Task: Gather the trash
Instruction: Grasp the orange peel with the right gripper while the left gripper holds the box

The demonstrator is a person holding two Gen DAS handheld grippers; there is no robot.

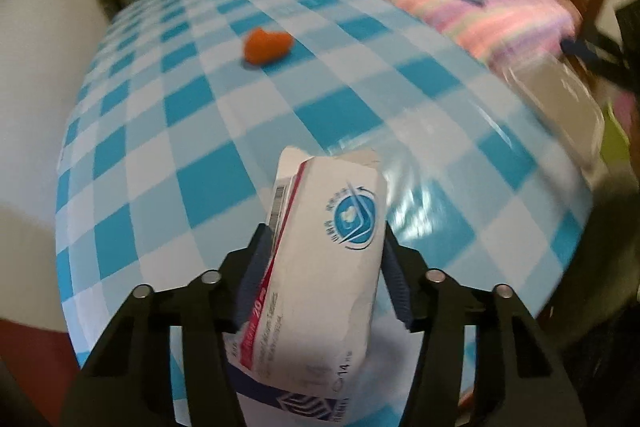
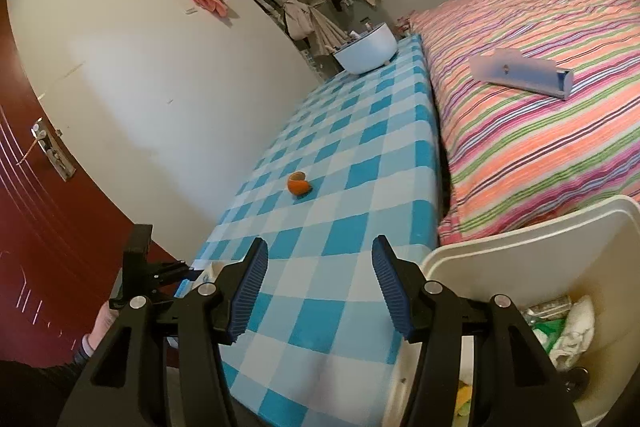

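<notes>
My left gripper is shut on a crumpled white medicine box with a red stripe and a blue round logo, held above the blue-checked table. An orange peel lies further along the table, and also shows in the right wrist view. My right gripper is open and empty above the near end of the table. A white trash bin with some trash inside stands at the lower right, by the table's near corner. The left gripper shows at the lower left of the right wrist view.
A white bowl sits at the table's far end. A bed with a striped cover runs along the table's right side, with a pale box on it. A white wall and a red door are on the left.
</notes>
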